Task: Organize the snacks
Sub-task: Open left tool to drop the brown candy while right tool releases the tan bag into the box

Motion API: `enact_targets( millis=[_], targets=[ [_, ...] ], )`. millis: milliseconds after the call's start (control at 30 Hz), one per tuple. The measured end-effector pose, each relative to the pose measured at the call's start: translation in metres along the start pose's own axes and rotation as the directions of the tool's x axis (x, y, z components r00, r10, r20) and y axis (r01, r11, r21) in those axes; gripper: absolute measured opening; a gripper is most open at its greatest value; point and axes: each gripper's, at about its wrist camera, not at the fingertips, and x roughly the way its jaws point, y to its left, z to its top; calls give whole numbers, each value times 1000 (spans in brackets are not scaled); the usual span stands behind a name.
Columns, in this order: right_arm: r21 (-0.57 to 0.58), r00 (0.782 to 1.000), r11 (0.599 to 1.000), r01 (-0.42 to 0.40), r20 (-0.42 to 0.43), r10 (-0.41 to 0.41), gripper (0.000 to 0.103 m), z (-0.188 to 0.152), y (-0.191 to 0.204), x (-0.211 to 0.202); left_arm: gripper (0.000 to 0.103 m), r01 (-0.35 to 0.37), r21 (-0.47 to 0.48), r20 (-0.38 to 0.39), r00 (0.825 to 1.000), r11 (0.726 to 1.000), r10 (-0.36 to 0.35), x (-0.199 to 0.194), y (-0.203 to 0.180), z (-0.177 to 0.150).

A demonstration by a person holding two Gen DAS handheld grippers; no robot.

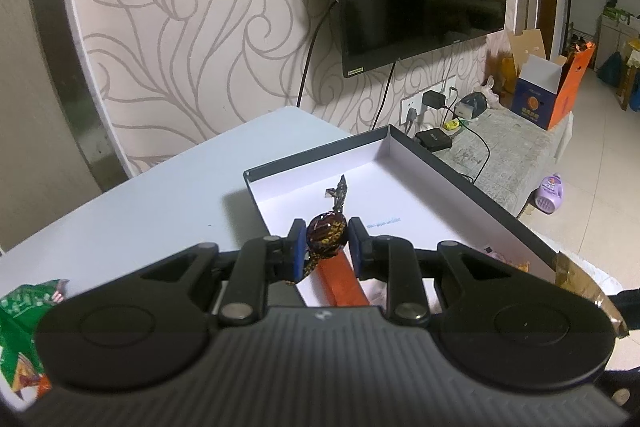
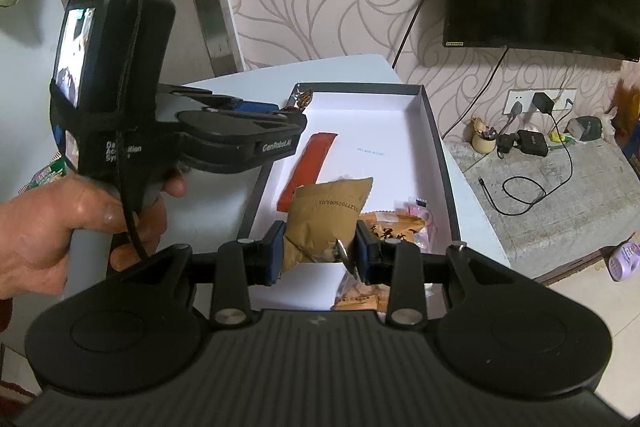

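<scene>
1. Progress: partway. The shallow box [image 2: 436,131], dark outside and white inside, sits on the pale table [image 1: 160,195] and already holds an orange-red flat bar [image 2: 308,167], an orange printed packet [image 2: 396,227] and a pinkish wrapped sweet [image 2: 420,213] at its near right.
2. Left gripper [image 1: 326,243]: nearly closed, blue pads clamped on a round foil-wrapped candy [image 1: 326,233], dark brown with gold print, twisted tail pointing up. It hangs over the near left corner of the box, not yet set down.
3. Right gripper [image 2: 320,251]: narrowly closed on a tan crinkly pouch [image 2: 328,215], matte, puffy, with a printed code along the top edge. It is held above the near end of the box, over the packets lying there.
4. Left to do: both held snacks look ready to be released into the box. A green printed bag [image 1: 24,327] lies on the table at far left, outside the box, probably next.
5. Another orange packet [image 2: 360,297] shows under the right gripper; can't tell whether it is inside the box or on the rim, gripper body hides it.
6. Textures: candy foil glossy and slippery; pouch soft, dents under the pads; bar stiff and flat; box card smooth, low straight walls.
7. A person's hand [image 2: 60,223] grips the left gripper's handle.
</scene>
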Motion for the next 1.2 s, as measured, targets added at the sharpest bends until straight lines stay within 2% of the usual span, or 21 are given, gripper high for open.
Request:
enact_targets(
  millis=[367, 733, 1200],
  targets=[
    [-2, 1000, 1000, -3, -12, 3, 40, 3, -13, 6, 26, 1, 5, -12, 1000, 1000, -1, 20, -14, 8],
    [-39, 999, 999, -17, -28, 16, 40, 3, -22, 13, 26, -26, -2, -13, 1000, 1000, 26, 45, -23, 24],
    [-66, 999, 998, -14, -38, 11, 40, 7, -34, 25, 26, -36, 10, -24, 999, 999, 36, 59, -32, 27]
  ],
)
